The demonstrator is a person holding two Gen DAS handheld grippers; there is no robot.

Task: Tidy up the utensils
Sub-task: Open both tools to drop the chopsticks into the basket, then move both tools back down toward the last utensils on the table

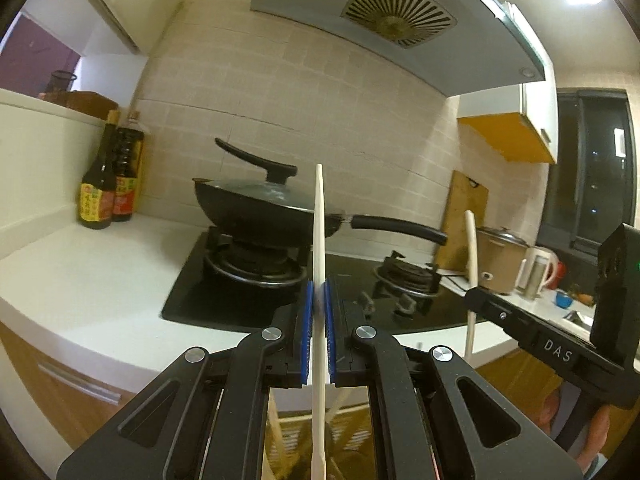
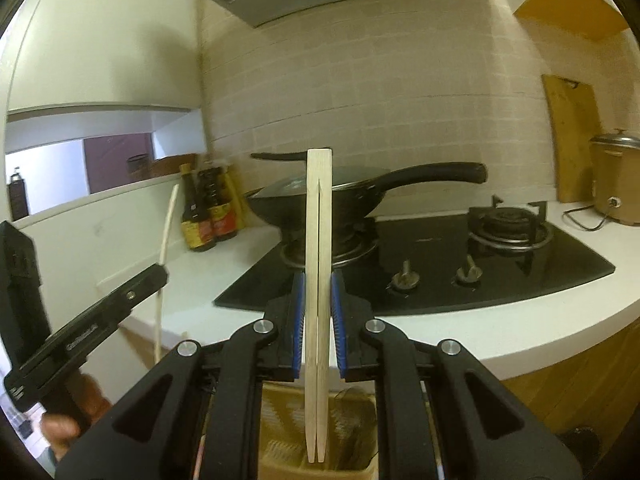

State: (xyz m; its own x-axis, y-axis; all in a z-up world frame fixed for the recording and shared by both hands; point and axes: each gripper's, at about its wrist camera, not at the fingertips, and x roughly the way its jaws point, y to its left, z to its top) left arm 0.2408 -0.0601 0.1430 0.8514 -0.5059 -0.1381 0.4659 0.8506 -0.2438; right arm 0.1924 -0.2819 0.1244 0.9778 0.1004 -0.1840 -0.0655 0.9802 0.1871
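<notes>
In the left wrist view my left gripper [image 1: 318, 292] is shut on a thin pale wooden utensil [image 1: 319, 220], seen edge-on and standing upright between the blue pads. In the right wrist view my right gripper [image 2: 319, 280] is shut on pale wooden tongs [image 2: 319, 208], their joined end up and their two tips pointing down. Each gripper shows in the other's view: the right gripper [image 1: 474, 296] with the tongs [image 1: 471, 240], the left gripper [image 2: 162, 272] with its utensil [image 2: 170, 216]. Below both grippers stands a slatted wooden utensil holder [image 2: 280, 452], also low in the left wrist view [image 1: 348, 424].
A lidded black wok [image 1: 260, 208] sits on the black gas hob [image 2: 500, 272], set in a white counter [image 1: 100, 272]. Two sauce bottles [image 1: 108, 184] stand in the corner. A cutting board [image 2: 572, 140], a rice cooker [image 2: 616, 184] and a kettle [image 1: 538, 268] lie further right. A range hood [image 1: 396, 12] hangs overhead.
</notes>
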